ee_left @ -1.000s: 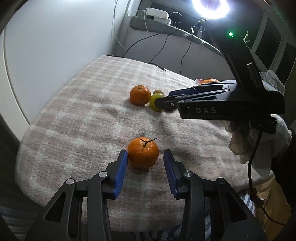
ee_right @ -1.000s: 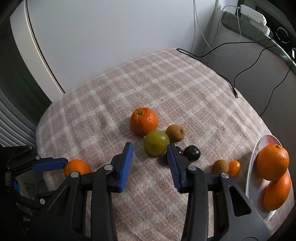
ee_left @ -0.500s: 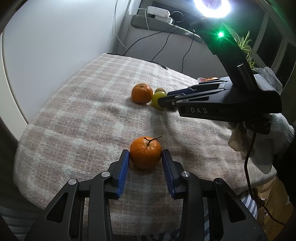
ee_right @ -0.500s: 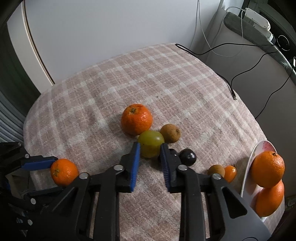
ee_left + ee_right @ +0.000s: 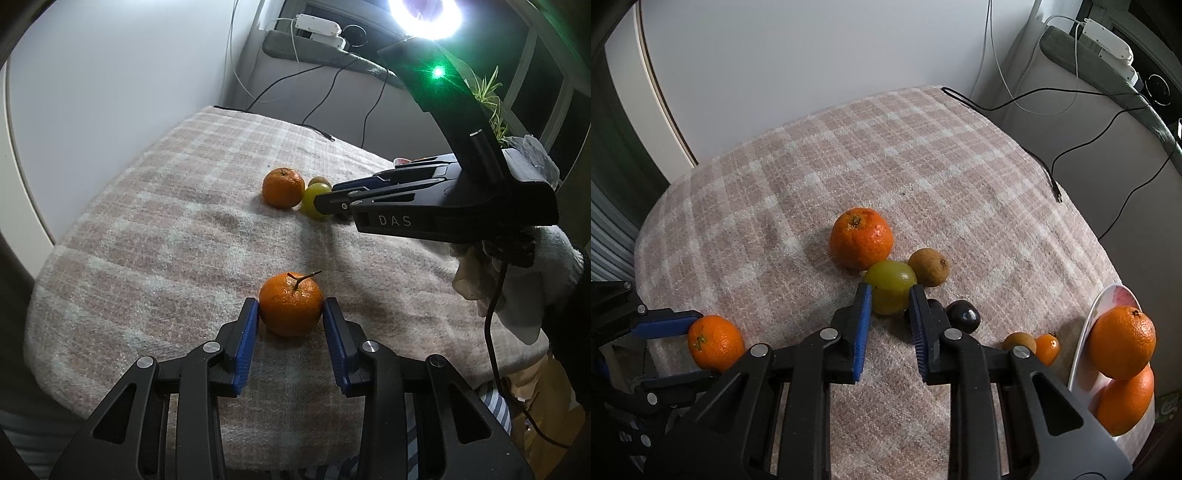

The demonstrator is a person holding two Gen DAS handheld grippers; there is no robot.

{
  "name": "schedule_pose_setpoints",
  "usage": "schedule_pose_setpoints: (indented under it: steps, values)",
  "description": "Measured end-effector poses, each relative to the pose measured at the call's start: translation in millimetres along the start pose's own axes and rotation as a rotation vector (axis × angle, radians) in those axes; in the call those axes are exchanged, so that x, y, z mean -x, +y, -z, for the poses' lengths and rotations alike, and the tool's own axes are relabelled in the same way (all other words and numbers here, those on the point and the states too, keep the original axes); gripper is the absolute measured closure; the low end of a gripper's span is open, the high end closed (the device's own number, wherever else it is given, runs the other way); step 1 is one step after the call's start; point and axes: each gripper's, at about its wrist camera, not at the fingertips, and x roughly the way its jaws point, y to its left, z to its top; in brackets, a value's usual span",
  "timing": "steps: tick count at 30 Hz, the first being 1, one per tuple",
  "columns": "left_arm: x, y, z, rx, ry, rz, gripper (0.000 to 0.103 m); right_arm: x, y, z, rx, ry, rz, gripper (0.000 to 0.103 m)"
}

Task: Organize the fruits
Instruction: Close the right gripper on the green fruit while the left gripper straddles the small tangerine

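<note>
My left gripper [image 5: 291, 310] is shut on a stemmed mandarin [image 5: 290, 304], both blue pads touching its sides; the mandarin also shows in the right wrist view [image 5: 716, 343]. My right gripper [image 5: 888, 291] is shut on a green fruit [image 5: 891, 286] that rests on the checked cloth [image 5: 886, 166]. A larger mandarin [image 5: 861, 238] and a brown fruit [image 5: 929, 267] touch the green fruit. A dark plum [image 5: 963, 316], a small brown fruit [image 5: 1019, 341] and a tiny orange fruit [image 5: 1047, 349] lie to the right. A white plate [image 5: 1087, 343] at the right edge holds two oranges [image 5: 1121, 341].
A black cable [image 5: 1045, 166] lies on the cloth's far right edge. A wall stands behind the table, with a grey ledge carrying a white adapter [image 5: 1108, 35]. A bright ring lamp [image 5: 424, 16] shines above. The table's near edge drops off below my left gripper.
Both grippers have closed in. The left jaws have come to touch the stemmed mandarin. The right jaws have moved forward and closed around the green fruit.
</note>
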Motion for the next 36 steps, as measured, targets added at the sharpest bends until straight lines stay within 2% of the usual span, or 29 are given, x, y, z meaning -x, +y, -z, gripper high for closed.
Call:
schedule_pose_setpoints:
  steps: [5, 9, 17, 20, 36]
  values:
    - [0.3, 1.0, 0.0, 0.005, -0.002, 0.007, 0.069, -0.3, 0.2, -0.5, 0.009, 0.005, -0.002, 0.079]
    - [0.2, 1.9, -1.0, 0.01, -0.004, 0.011, 0.069, 0.5, 0.4, 1.2, 0.005, 0.001, -0.021, 0.066]
    - [1.9, 2.1, -0.7, 0.011, -0.008, 0.011, 0.069, -10.3, 12.7, -4.2, 0.066, 0.024, 0.064, 0.066]
    - [2.2, 4.3, -1.6, 0.015, -0.009, 0.01, 0.069, -13.6, 15.2, -6.4, 0.088, 0.029, 0.094, 0.071]
    - [4.7, -4.8, -17.0, -0.003, -0.042, 0.026, 0.069, 29.5, -11.2, 5.7, -0.029, -0.077, -0.032, 0.073]
